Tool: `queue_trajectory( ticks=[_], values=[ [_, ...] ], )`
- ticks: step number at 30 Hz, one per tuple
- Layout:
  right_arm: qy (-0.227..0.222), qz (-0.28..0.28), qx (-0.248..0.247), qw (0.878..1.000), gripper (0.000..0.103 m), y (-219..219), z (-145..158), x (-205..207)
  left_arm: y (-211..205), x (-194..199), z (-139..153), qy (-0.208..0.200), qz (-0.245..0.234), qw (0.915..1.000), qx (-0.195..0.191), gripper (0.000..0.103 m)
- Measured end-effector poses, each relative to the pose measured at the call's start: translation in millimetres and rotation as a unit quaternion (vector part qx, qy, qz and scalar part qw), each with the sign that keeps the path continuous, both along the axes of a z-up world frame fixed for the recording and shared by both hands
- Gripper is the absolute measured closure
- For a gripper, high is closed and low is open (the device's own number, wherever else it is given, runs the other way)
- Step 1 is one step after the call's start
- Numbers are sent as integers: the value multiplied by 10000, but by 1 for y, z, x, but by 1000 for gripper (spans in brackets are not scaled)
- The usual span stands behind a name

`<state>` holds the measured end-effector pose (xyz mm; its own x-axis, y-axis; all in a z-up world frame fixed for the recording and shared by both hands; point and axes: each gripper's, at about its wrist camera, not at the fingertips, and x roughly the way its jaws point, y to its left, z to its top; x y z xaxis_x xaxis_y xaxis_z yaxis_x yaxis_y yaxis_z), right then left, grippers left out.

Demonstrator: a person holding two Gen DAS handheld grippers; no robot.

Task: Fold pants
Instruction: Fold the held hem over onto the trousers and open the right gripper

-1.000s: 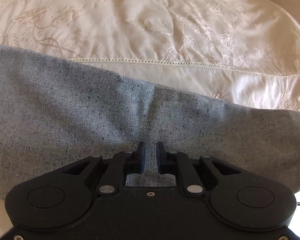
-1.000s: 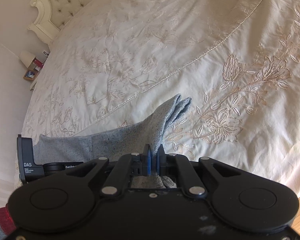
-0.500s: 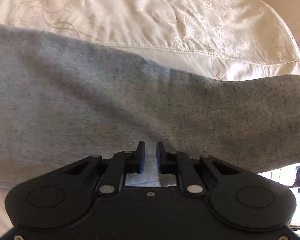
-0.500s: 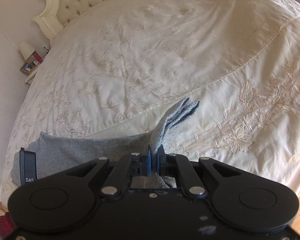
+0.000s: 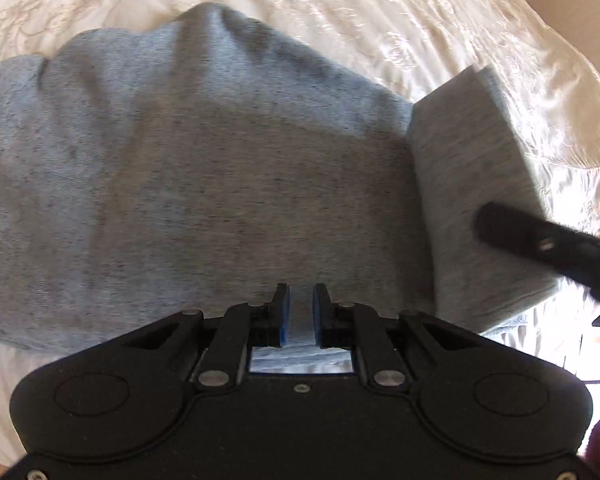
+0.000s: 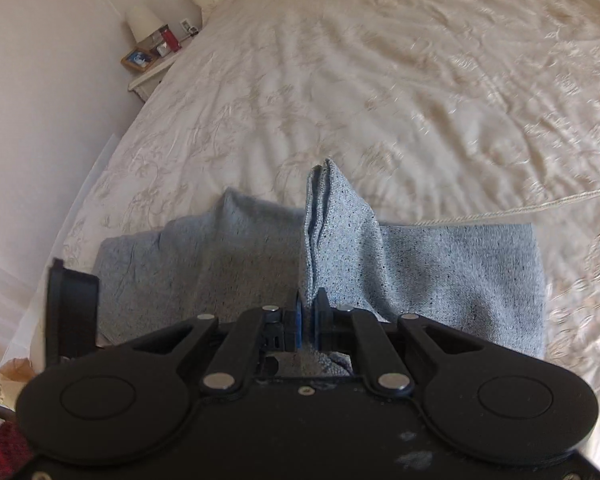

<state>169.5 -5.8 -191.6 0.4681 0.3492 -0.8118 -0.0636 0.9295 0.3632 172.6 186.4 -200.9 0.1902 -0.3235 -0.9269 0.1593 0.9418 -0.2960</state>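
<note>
the grey pants (image 5: 204, 168) lie on the cream embroidered bedspread (image 6: 380, 80), near the bed's front edge where the person stands. as i judge it, the fold is in mid-course: one end of the pants is lifted and carried over the rest, doubled but not yet laid flat, so setting it down, letting go and any further fold are left.

the left gripper (image 5: 301, 312) has its blue pads close together with a strip of grey cloth between them, so it grips the near edge of the pants. the right gripper (image 6: 309, 316) is pinched nearly closed on a bunched edge of the pants, which stands up in a ridge ahead of its fingers.

the left wrist view shows the broad top layer close up and, at its right, a lighter flap of cloth with the other gripper reaching in blurred; it shows little of the bed. the right wrist view shows the whole bundle with a lower layer spread out to the right, the bed's far side, a nightstand (image 6: 148, 68) with a lamp (image 6: 142, 22) by the headboard corner, and the left gripper's body at the left.
</note>
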Motion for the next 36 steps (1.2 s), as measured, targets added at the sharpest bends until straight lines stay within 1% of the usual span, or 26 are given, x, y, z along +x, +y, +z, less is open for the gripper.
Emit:
queue_trajectory(
  ticks=[2,3,4,5,7,10,11,13,15,16,17,20,22,23,24,25,26,27,28,30,31,33,36],
  values=[
    [153,183,-339,9991,94,31,-27,4,15,1,2,-20,-18,10000,57,86],
    [178,260,-414,9986,89,40,-36,4,21,2,3,-31,-27,10000,66,86],
    [145,302,-495,9982,86,47,-41,2,24,3,5,-49,-48,10000,63,86],
    [96,348,-547,9979,85,51,-41,1,26,2,8,-78,-86,9999,44,86],
    [-53,409,-408,9983,83,50,-31,-4,26,4,12,-135,-177,9998,-9,86],
    [-307,243,10,9992,78,29,-7,-16,16,11,19,-252,-269,9993,-112,86],
    [-369,105,79,9992,77,21,2,-22,11,15,22,-307,-268,9990,-156,86],
    [-352,-212,102,9991,77,-3,10,-33,4,20,28,-376,-261,9985,-286,86],
    [-156,-586,50,9981,76,-28,9,-44,-5,24,32,-419,-256,9980,-397,86],
    [-40,-738,21,9973,74,-42,6,-51,-9,25,34,-426,-288,9977,-440,86],
    [56,-858,-45,9963,74,-54,2,-58,-17,26,34,-411,-370,9973,-476,86],
    [350,-986,-448,9935,74,-79,-11,-83,-33,24,35,-367,-591,9965,-474,86],
    [565,-974,-526,9922,74,-88,-23,-96,-44,19,34,-319,-771,9954,-465,85],
    [628,-969,-554,9918,74,-90,-27,-100,-53,17,30,-291,-887,9948,-416,84],
    [651,-960,-580,9916,75,-92,-31,-103,-58,15,26,-277,-1046,9937,-283,83],
    [668,-945,-581,9916,77,-93,-35,-106,-63,12,19,-275,-1226,9921,-13,76],
    [692,-938,-562,9916,77,-93,-39,-108,-67,8,7,-263,-1475,9874,514,76],
    [713,-937,-533,9916,77,-93,-42,-108,-68,6,-5,-254,-1604,9824,922,76],
    [722,-927,-503,9918,77,-92,-45,-106,-64,5,-13,-236,-1604,9813,1039,76],
    [744,-811,-442,9929,77,-88,-53,-101,-52,10,-17,-112,-1351,9878,768,76],
    [739,-749,-424,9935,77,-85,-56,-97,-49,13,-16,-12,-1227,9899,705,77],
    [766,-715,-424,9936,77,-82,-61,-93,-47,19,-15,97,-1071,9917,711,80],
    [624,-652,-370,9952,77,-80,-65,-88,-52,21,-14,101,-1101,9902,854,81]
  ],
)
